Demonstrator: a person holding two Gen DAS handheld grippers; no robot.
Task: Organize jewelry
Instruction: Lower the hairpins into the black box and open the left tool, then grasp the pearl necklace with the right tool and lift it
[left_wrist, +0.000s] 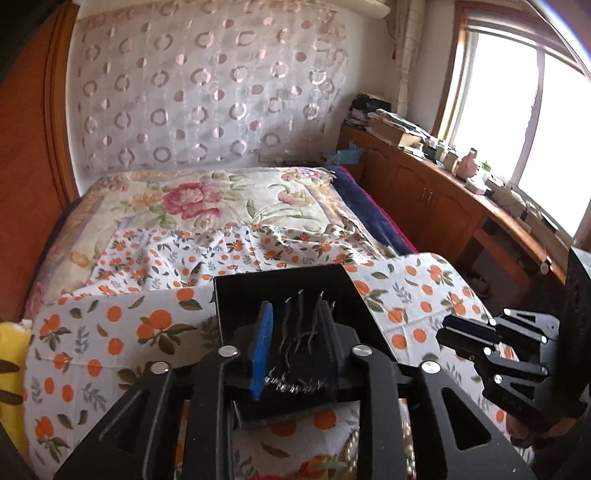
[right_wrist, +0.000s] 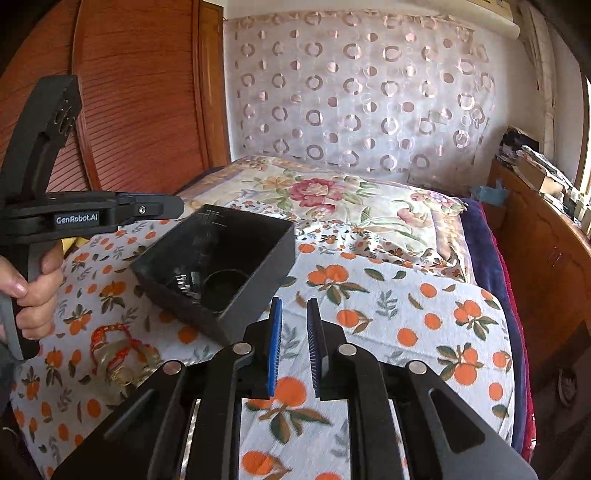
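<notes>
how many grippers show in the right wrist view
2. The right gripper at bottom centre, jaws slightly apart and empty; the left gripper at the left edge, held by a hand, tip near the box. None seems hidden.

Left gripper (left_wrist: 295, 308): angled downward, jaws parted, blue pad (left_wrist: 263, 347) showing on the left finger. Silvery strands (left_wrist: 295, 332) hanging in the gap, seemingly not pinched, though blur makes that hard to judge. Bare hand (right_wrist: 35, 291) wrapped round its handle, fingers curled, seen from the right wrist. Right gripper (right_wrist: 295, 308): also tilted down, jaws a narrow gap apart, nothing between. Sits to the right of the left one, near but not touching.
</notes>
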